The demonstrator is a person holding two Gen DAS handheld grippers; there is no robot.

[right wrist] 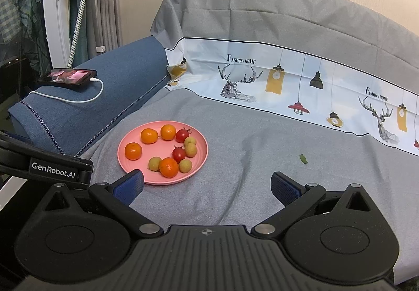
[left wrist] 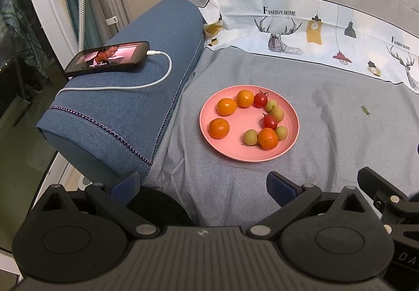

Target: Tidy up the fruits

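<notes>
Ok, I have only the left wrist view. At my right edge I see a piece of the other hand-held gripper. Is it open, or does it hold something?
Observer: The right hand-held gripper is open and empty; only grey cover shows between its fingers.
Operator: Where is the pink plate from it?
Observer: The pink plate lies ahead to its left; its left fingertip shows just before the near rim.
Operator: Does its picture show my gripper?
Observer: Yes, the left hand-held gripper shows its side at the left edge, bearing a GenRobot.AI label.
</notes>
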